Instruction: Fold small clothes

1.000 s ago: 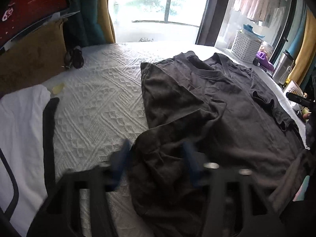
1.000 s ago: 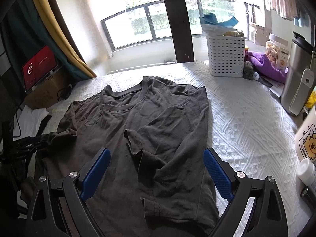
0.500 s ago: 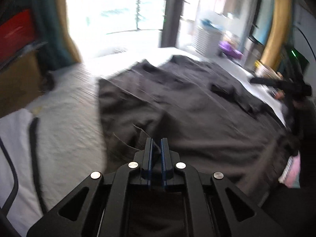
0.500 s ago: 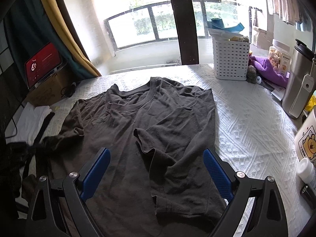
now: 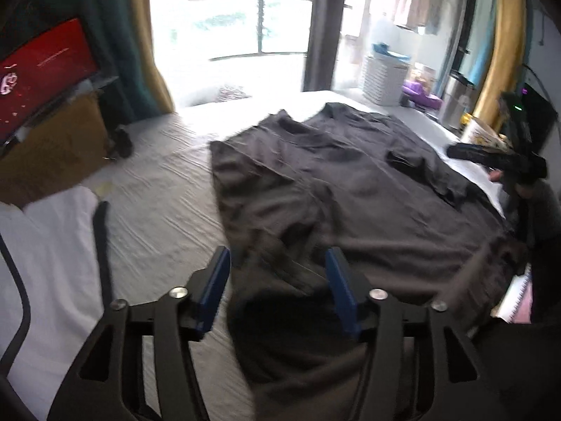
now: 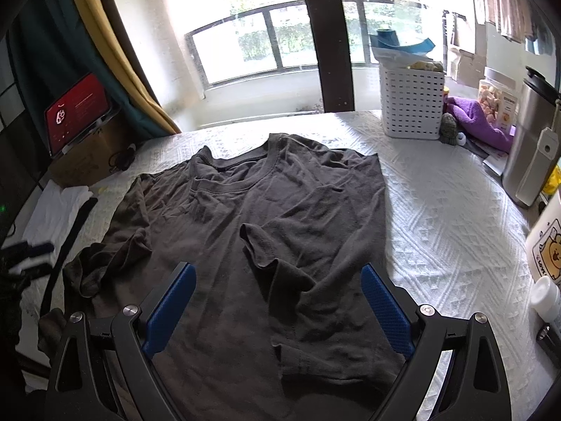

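Half a second back the left gripper (image 5: 277,287) had its blue pads pressed together at the shirt's near-left edge; now its jaws are opening, the pads apart with a bunched fold of dark cloth lying between them, neither pad clearly pressing on it, though blur makes contact hard to judge. Right gripper (image 6: 278,310) keeps its place from the earlier frame, spread wide above the near part of the shirt, pads clear of the fabric. Dark grey T-shirt (image 6: 259,231) lies on the white textured bedspread (image 6: 448,217), collar toward the far window, right sleeve folded inward over the chest, left sleeve crumpled in a heap at the near-left edge. In the left wrist view the shirt (image 5: 350,193) runs from near centre to far right, its near hem reaching to the bed's edge. Folded white garment (image 6: 56,210) with a black strip beside it sits on the left, well apart from the shirt. White slotted basket (image 6: 412,105), purple cloth (image 6: 480,122) and steel flask (image 6: 529,151) stand far right.
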A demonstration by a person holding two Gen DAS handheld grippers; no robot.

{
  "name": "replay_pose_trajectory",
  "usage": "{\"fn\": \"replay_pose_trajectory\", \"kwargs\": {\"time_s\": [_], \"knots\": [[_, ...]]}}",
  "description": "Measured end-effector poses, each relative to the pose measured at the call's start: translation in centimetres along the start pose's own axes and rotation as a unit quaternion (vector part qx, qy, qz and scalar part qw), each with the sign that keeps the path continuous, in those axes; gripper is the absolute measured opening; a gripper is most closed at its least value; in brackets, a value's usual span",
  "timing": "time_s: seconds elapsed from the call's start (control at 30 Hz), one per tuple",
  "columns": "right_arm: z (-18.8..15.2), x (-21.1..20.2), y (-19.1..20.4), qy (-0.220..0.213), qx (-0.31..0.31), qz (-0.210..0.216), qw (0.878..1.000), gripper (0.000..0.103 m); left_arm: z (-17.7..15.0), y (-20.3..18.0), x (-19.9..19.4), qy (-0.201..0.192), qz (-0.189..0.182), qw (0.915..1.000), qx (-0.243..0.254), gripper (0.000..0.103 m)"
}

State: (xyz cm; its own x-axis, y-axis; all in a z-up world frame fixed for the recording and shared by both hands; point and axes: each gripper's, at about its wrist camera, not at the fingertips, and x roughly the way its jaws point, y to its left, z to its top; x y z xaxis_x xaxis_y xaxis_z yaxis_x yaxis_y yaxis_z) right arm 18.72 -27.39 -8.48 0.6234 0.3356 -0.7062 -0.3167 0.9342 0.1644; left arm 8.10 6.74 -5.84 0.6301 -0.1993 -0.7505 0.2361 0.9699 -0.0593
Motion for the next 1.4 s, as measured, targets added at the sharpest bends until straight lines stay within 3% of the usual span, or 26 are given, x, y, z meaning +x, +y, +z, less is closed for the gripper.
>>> {"fn": "replay_pose_trajectory", "kwargs": {"time_s": [0.13, 0.27, 0.3, 0.33, 0.4, 0.5, 0.57, 0.67, 0.83, 0.97, 1.03, 1.07, 1.13, 1.17, 1.4], "knots": [[0.1, 0.0, 0.5, 0.000, -0.007, 0.002, 1.000, 0.096, 0.5, 0.9, 2.7, 0.013, 0.011, 0.9998, 0.008, 0.059], [0.0, -0.3, 0.3, -0.002, -0.002, -0.004, 1.000, 0.096, -0.1, 0.4, 4.9, 0.027, -0.010, 0.9992, 0.028, 0.058], [-0.1, -0.4, 0.1, -0.002, 0.000, -0.005, 1.000, 0.096, -0.4, 0.3, 5.4, 0.031, -0.010, 0.9990, 0.032, 0.055], [-0.2, -0.4, 0.0, -0.002, 0.002, -0.007, 1.000, 0.096, -0.6, 0.2, 5.8, 0.033, -0.009, 0.9988, 0.036, 0.037], [-0.4, -0.5, -0.2, -0.001, 0.004, -0.008, 1.000, 0.096, -0.9, -0.1, 5.8, 0.035, -0.001, 0.9987, 0.038, 0.015], [-0.5, -0.5, -0.4, 0.000, 0.006, -0.009, 1.000, 0.096, -1.0, -1.1, 3.7, 0.006, -0.019, 0.9985, 0.050, 0.008], [-0.5, -0.4, -0.3, 0.000, 0.006, -0.008, 1.000, 0.096, -1.1, -2.2, 2.4, -0.007, -0.049, 0.9967, 0.064, 0.008], [-0.4, -0.1, 0.0, 0.001, 0.004, -0.004, 1.000, 0.096, -1.8, -3.8, 2.5, 0.018, -0.108, 0.9912, 0.075, 0.008], [-0.6, 0.0, 0.4, 0.000, -0.001, 0.005, 1.000, 0.096, -3.2, -5.5, 4.9, 0.092, -0.129, 0.9834, 0.089, 0.009], [-0.9, -0.2, -0.1, 0.000, 0.005, 0.003, 1.000, 0.096, -3.8, -6.1, 5.5, 0.128, -0.106, 0.9788, 0.119, 0.010], [-1.0, -0.4, -0.6, -0.002, 0.011, 0.000, 1.000, 0.096, -3.5, -5.5, 4.9, 0.134, -0.099, 0.9786, 0.120, 0.018], [-1.1, -0.5, -0.8, -0.003, 0.013, -0.001, 1.000, 0.096, -3.3, -5.2, 4.5, 0.135, -0.096, 0.9785, 0.123, 0.024], [-1.2, -0.6, -1.3, -0.004, 0.018, -0.002, 1.000, 0.096, -2.4, -4.4, 3.2, 0.120, -0.091, 0.9810, 0.122, 0.052], [-1.2, -0.6, -1.4, -0.004, 0.020, -0.002, 1.000, 0.096, -1.8, -4.0, 2.5, 0.112, -0.090, 0.9824, 0.119, 0.056], [-1.1, -0.6, -2.2, -0.009, 0.025, 0.000, 1.000, 0.096, 2.3, -1.7, 0.1, 0.039, -0.101, 0.9897, 0.093, 0.057]]}}
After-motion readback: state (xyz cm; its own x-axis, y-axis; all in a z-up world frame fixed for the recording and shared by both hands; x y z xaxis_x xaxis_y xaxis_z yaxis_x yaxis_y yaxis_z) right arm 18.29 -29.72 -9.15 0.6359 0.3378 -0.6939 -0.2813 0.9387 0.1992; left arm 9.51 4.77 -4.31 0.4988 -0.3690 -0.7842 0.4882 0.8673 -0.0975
